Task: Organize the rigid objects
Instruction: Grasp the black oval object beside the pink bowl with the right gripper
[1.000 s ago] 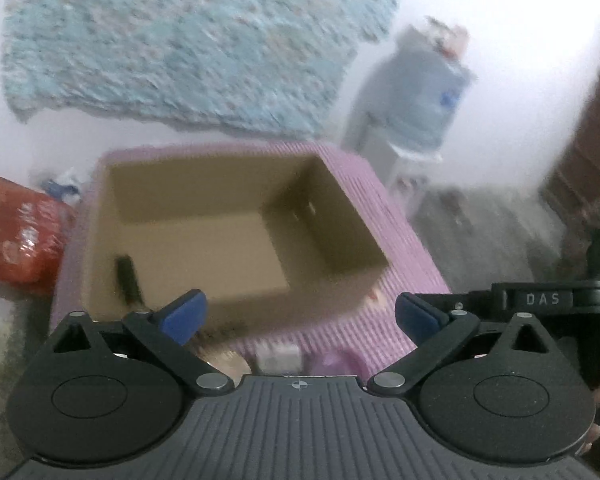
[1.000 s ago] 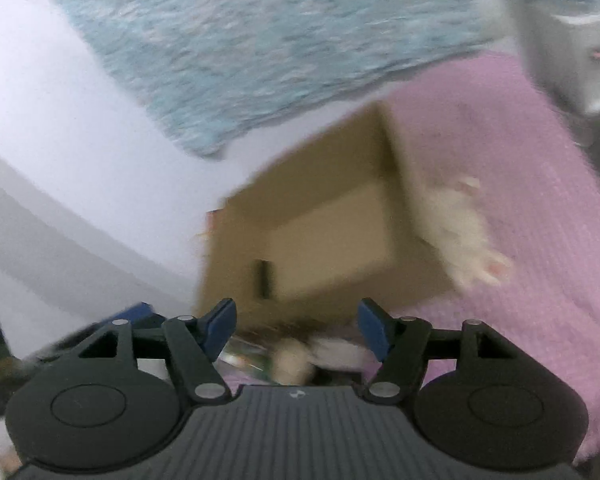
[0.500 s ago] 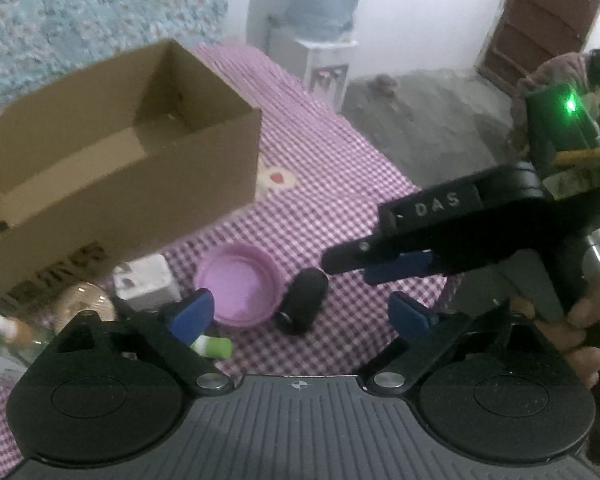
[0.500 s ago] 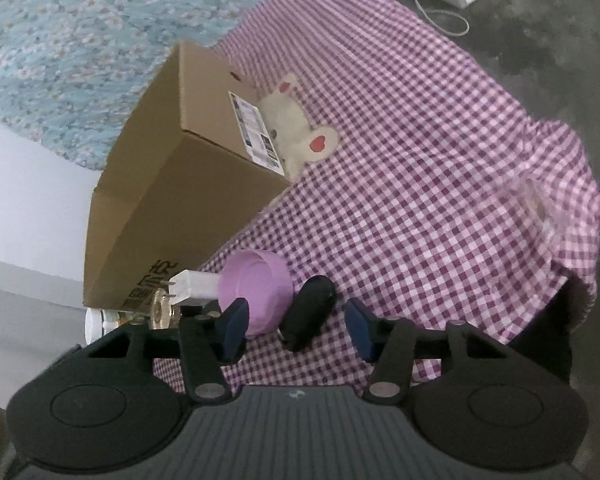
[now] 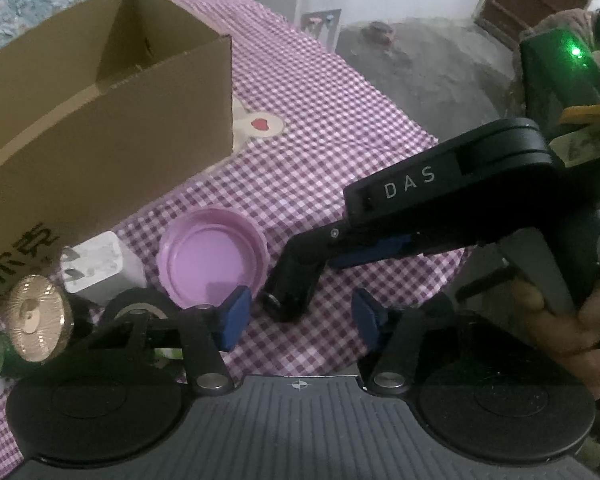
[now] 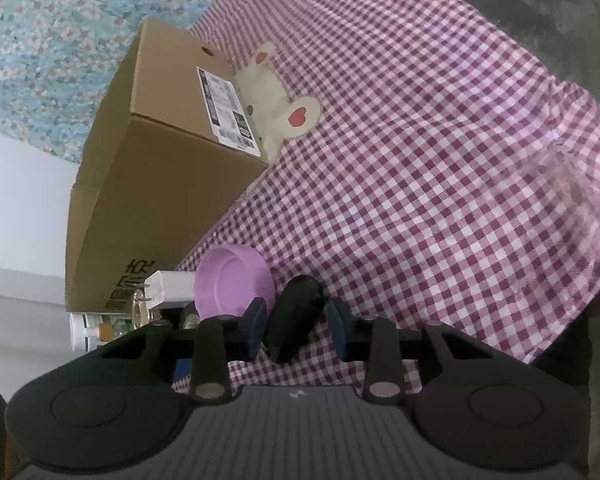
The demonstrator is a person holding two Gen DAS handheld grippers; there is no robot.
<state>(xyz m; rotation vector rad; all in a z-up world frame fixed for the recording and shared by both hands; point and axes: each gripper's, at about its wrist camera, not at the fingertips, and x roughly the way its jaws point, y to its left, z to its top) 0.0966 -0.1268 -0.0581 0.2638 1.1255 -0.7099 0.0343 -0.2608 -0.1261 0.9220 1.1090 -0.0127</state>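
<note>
- The right gripper has its blue-padded fingers on either side of a black oval plastic object lying on the pink-and-white checked tablecloth. The pads sit close against its flanks, but a small gap shows on the right side, so the jaws stand apart and are not yet clamped.
- In the left wrist view the same black oval object lies near the front edge of the cloth, with the right gripper reaching down over it from the right.
- The left gripper hangs above the cloth with its fingers wide apart and nothing between them.
- A round lilac plastic lid, hollow side up, lies just beside the black object on its left.
- A white plug adapter sits touching the lid's left side, against the front wall of the open brown cardboard box.
- A gold ribbed round cap and a black tape roll lie near the front left corner.
- A cream rabbit patch with red hearts shows on the cloth at the box's right wall.
</note>
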